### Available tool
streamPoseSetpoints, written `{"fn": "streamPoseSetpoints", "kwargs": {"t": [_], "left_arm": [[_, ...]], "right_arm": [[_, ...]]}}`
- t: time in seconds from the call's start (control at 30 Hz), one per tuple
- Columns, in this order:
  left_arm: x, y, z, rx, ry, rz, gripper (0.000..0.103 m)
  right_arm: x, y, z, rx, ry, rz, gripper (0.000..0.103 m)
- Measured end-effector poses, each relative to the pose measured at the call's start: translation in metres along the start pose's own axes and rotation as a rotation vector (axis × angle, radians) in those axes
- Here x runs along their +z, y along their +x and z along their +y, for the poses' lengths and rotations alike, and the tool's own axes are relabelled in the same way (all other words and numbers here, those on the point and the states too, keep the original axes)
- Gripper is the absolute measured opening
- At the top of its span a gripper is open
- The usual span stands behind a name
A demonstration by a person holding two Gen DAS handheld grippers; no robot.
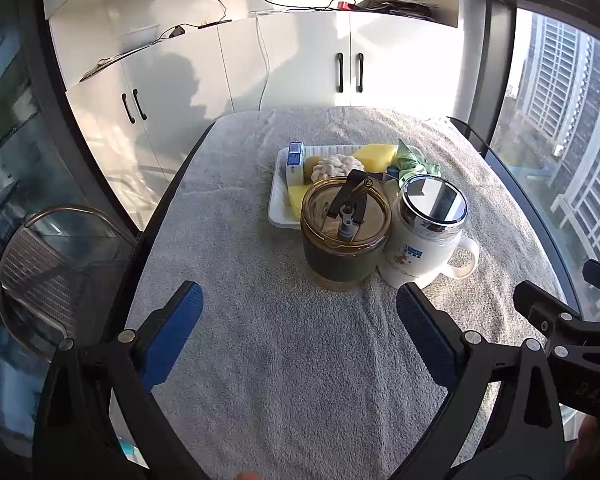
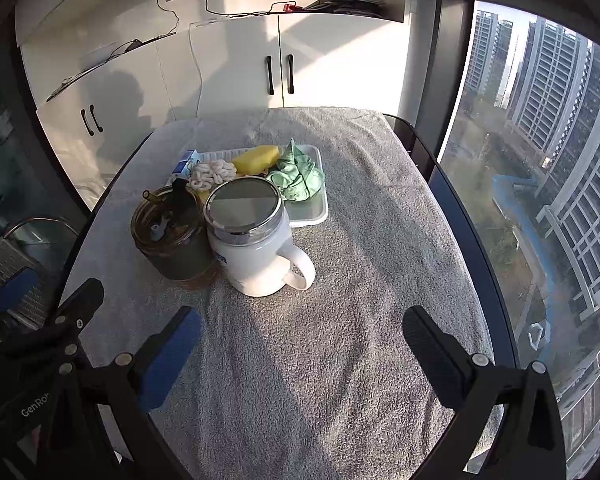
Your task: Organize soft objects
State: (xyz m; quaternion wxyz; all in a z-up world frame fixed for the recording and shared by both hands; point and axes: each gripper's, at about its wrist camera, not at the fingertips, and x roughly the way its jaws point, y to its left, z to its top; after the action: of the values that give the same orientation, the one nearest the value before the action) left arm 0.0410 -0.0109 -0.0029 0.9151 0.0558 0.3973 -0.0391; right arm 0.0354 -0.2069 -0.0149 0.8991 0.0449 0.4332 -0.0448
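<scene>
A white tray [image 1: 277, 196] [image 2: 314, 216] sits mid-table and holds soft things: a yellow sponge [image 1: 375, 156] [image 2: 257, 159], a white knotted rope [image 1: 337, 165] [image 2: 212, 173], a green crumpled cloth [image 1: 414, 161] [image 2: 298, 176], a blue-white tissue pack [image 1: 295, 162] [image 2: 186, 163] and a second yellow sponge [image 1: 296, 196]. My left gripper [image 1: 300, 304] is open and empty, above the towel in front of the cups. My right gripper [image 2: 302, 326] is open and empty, also short of the cups.
An amber lidded glass cup [image 1: 346, 232] [image 2: 172, 236] and a white mug with a mirror lid [image 1: 426, 232] [image 2: 252, 240] stand just in front of the tray. A grey towel [image 1: 292, 360] [image 2: 360, 280] covers the table. A chair [image 1: 56, 276] stands left; windows are on the right.
</scene>
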Motion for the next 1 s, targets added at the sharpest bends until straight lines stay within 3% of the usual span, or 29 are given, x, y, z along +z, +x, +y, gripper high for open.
{"fn": "streamPoseSetpoints", "kwargs": {"t": [0.8,1.0], "left_arm": [[0.0004,0.0010,-0.0016,-0.007,0.014,-0.001,0.099],[0.0000,-0.0023,-0.0057,0.033,0.048,-0.044,0.099]], "right_arm": [[0.0015,0.0015,0.0012,0.003,0.002,0.004,0.103],[0.0014,0.0012,0.0017,0.000,0.003,0.004,0.103]]}}
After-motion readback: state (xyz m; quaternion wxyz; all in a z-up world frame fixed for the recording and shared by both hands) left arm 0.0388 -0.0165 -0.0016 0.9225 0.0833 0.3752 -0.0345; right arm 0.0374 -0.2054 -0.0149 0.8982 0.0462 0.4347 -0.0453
